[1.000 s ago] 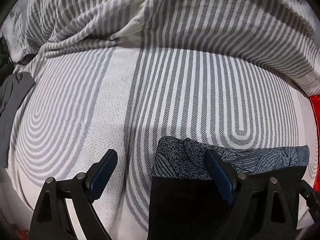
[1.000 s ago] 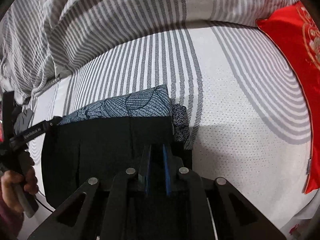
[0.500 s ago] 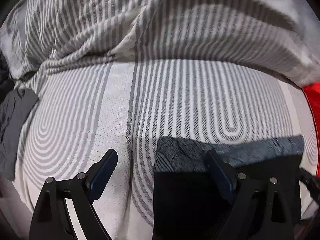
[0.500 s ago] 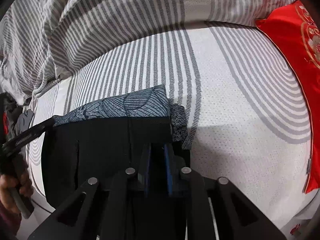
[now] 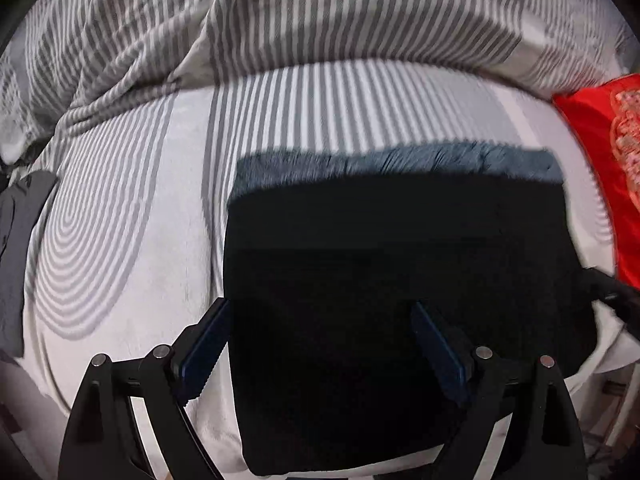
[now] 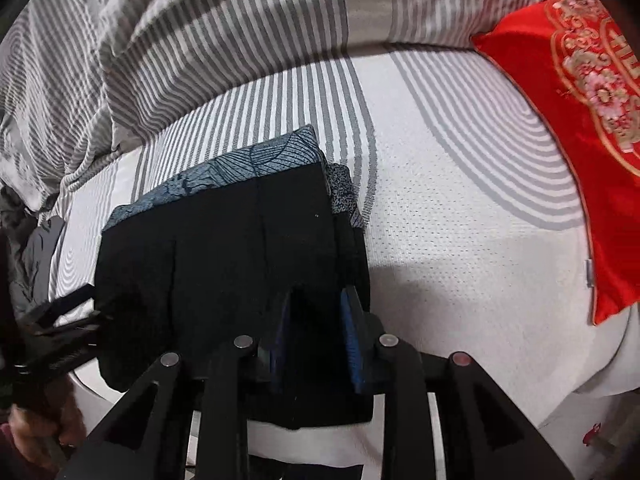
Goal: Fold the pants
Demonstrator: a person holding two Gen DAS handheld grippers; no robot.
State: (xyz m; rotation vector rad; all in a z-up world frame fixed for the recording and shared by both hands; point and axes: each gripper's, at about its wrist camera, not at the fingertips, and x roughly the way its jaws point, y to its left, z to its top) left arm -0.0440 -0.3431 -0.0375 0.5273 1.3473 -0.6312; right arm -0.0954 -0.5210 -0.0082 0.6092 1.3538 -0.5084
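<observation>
Folded black pants lie on the striped bed sheet, on top of a blue leaf-patterned folded garment whose far edge sticks out. They also show in the right wrist view. My left gripper is open, its fingers spread over the pants' near left part. My right gripper has its jaws partly apart around the pants' near right edge, no longer pinching it. The left gripper shows in the right wrist view at the pants' left edge.
A red embroidered cushion lies at the right of the bed. A bunched striped duvet runs along the back. A dark grey garment lies at the left edge. The bed's front edge is just below the pants.
My right gripper has opened a little and let go of the pants. My left gripper has drawn back and to the right, so the pants now fill its view.
</observation>
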